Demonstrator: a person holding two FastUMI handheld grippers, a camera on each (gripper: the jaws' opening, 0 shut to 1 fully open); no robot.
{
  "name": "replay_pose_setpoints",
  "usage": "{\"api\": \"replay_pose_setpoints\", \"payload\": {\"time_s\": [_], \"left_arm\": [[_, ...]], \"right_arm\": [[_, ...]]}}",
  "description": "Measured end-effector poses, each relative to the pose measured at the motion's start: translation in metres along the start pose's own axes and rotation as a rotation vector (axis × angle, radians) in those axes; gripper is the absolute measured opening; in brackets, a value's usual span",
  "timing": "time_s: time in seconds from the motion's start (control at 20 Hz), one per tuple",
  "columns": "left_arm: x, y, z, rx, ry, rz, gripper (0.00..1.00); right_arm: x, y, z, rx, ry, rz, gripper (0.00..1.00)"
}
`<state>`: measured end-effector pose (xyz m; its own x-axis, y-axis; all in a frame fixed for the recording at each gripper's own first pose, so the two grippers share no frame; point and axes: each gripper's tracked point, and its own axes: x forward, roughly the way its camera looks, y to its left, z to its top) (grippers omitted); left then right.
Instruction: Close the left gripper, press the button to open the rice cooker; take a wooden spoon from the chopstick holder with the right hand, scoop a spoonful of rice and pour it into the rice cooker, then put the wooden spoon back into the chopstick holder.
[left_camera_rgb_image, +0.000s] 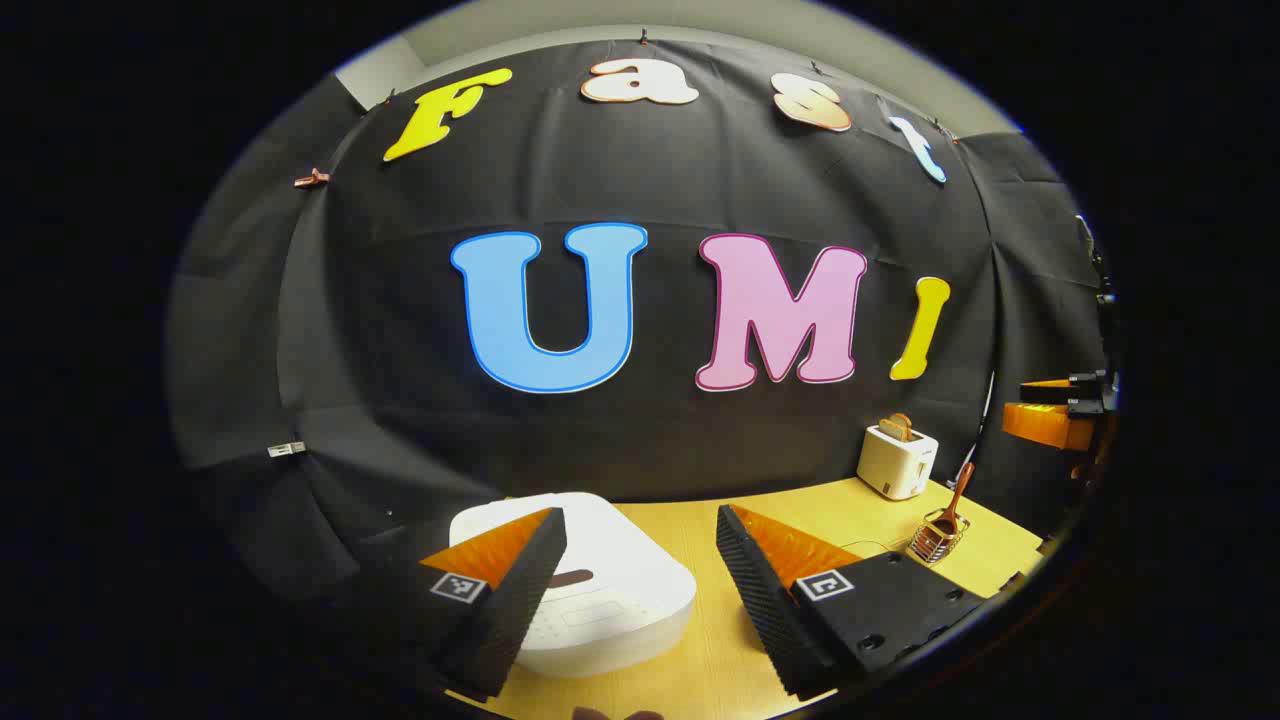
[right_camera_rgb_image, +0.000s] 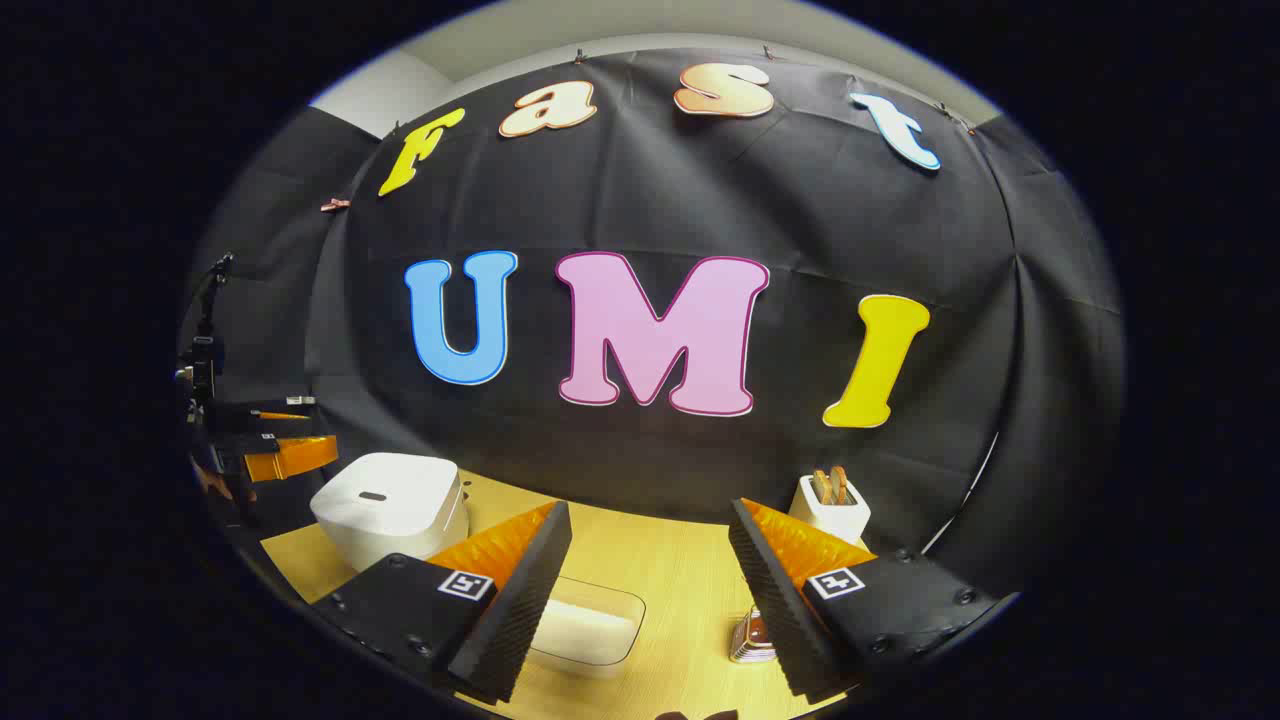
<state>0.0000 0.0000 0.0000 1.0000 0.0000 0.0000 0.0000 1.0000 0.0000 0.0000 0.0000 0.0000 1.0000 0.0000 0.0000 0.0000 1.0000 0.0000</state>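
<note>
A white rice cooker (left_camera_rgb_image: 600, 600) with its lid down sits on the wooden table, just under my left gripper (left_camera_rgb_image: 637, 520), which is open with its jaws wide apart. The dark oval button (left_camera_rgb_image: 570, 578) shows on the lid beside the left finger. In the right gripper view the rice cooker (right_camera_rgb_image: 390, 505) stands at the left. A clear box of rice (right_camera_rgb_image: 590, 625) lies below my right gripper (right_camera_rgb_image: 650, 510), which is open and holds nothing. A wooden spoon (left_camera_rgb_image: 958, 495) stands in the wire chopstick holder (left_camera_rgb_image: 938, 540). The chopstick holder (right_camera_rgb_image: 750, 638) is partly hidden behind the right finger.
A white toaster (left_camera_rgb_image: 897, 460) with bread slices stands at the back of the table, and the same toaster (right_camera_rgb_image: 832, 508) shows behind my right finger. The other gripper (left_camera_rgb_image: 1055, 410) hovers at the far right edge. Black cloth closes the back.
</note>
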Motion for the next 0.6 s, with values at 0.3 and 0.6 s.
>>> {"api": "replay_pose_setpoints", "payload": {"time_s": [0.3,0.6], "left_arm": [[0.0004,0.0014,-0.0002,-0.006,-0.002,0.006,0.96],[-0.0015,0.0046,-0.0018,-0.01,0.002,0.011,0.96]], "right_arm": [[0.0008,-0.0012,0.0002,-0.001,-0.001,0.0,0.98],[0.0029,0.0026,-0.002,-0.002,0.005,0.006,0.98]]}}
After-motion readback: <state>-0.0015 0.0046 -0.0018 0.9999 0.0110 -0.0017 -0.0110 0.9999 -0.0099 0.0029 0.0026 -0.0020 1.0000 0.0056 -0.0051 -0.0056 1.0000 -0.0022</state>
